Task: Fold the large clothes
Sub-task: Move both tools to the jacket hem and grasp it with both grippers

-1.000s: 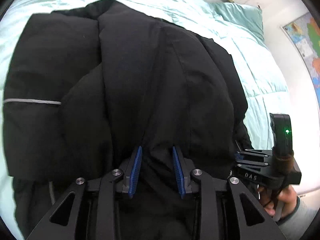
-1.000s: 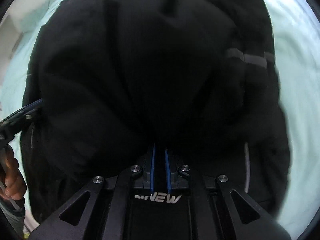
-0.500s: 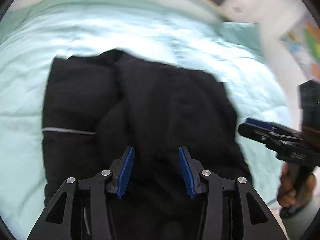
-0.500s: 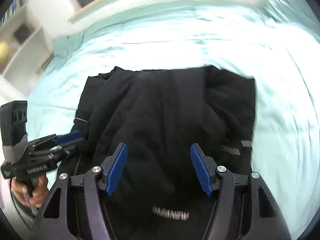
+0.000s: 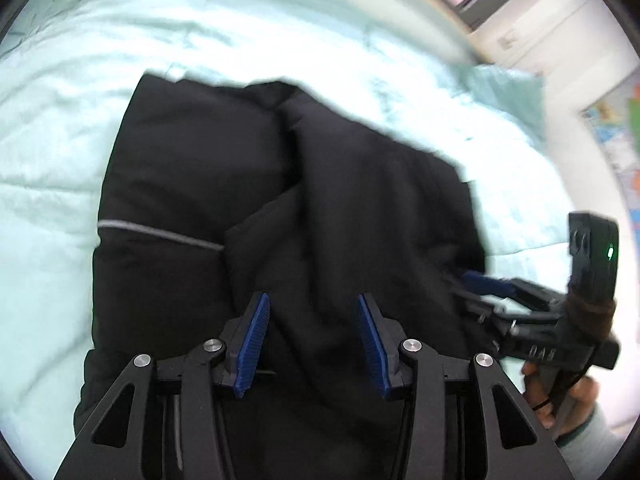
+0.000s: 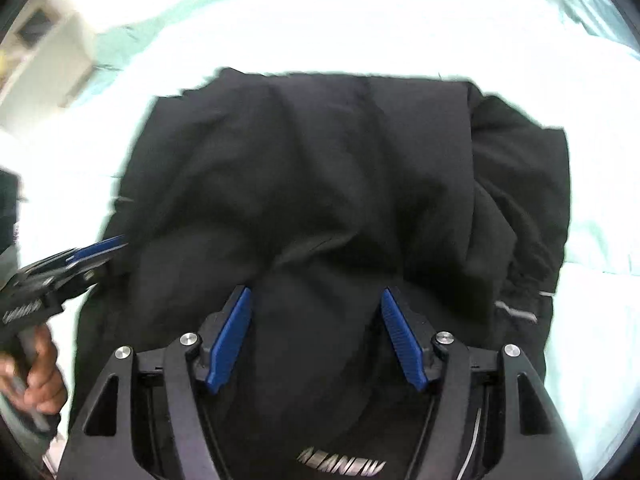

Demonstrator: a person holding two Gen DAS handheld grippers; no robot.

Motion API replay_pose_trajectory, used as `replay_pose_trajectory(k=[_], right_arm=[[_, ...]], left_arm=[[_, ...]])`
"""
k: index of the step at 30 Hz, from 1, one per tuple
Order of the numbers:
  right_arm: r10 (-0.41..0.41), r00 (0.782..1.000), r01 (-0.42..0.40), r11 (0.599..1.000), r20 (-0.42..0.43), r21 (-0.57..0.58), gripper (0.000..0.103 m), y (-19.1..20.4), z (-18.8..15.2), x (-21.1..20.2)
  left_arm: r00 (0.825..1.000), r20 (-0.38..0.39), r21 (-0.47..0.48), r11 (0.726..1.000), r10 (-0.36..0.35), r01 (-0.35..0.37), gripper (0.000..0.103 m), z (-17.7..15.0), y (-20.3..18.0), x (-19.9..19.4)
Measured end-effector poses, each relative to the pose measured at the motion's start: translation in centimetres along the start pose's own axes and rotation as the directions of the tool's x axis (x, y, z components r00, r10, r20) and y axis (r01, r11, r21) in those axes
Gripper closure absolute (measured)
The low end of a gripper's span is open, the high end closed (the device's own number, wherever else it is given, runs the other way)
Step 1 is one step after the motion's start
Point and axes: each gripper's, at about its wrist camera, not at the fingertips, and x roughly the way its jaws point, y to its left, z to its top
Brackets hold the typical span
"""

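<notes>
A large black jacket (image 5: 248, 184) lies folded in a rough rectangle on the pale green bed; it also fills the right wrist view (image 6: 320, 168). A grey reflective stripe (image 5: 160, 234) crosses its left part. My left gripper (image 5: 312, 308) is open and empty, just above the jacket's near edge. My right gripper (image 6: 316, 300) is open wide and empty above the near edge too. Each gripper shows in the other's view: the right one (image 5: 484, 282) at the jacket's right edge, the left one (image 6: 100, 248) at its left edge.
The pale green quilt (image 5: 60, 120) spreads around the jacket on all sides. A green pillow (image 5: 508, 88) lies at the far right by a white wall (image 5: 560, 20) with a coloured map (image 5: 624, 140). A shelf unit (image 6: 48, 52) stands far left in the right wrist view.
The right gripper let go of the jacket fabric and opened wide. The left gripper opened wider. Both pulled back and up from the jacket, then dipped closer again.
</notes>
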Motion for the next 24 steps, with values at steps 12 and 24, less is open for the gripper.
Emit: replay_pose_trajectory(k=[12,24], right_arm=[[-0.045,0.992,0.047,0.999,-0.122,0.013,0.028,0.9,-5.1,2.8],[0.006,0.998,0.012,0.956,-0.061,0.292,0.027,-5.1,-14.0,-6.4]], left_arm=[[0.988,-0.152,-0.004,1.0,-0.013,0.013,0.051,-1.9,-0.4,4.2],[0.99,-0.112,-0.095,0.991,0.089,-0.099,0.051,-10.8,2.6,-6.2]])
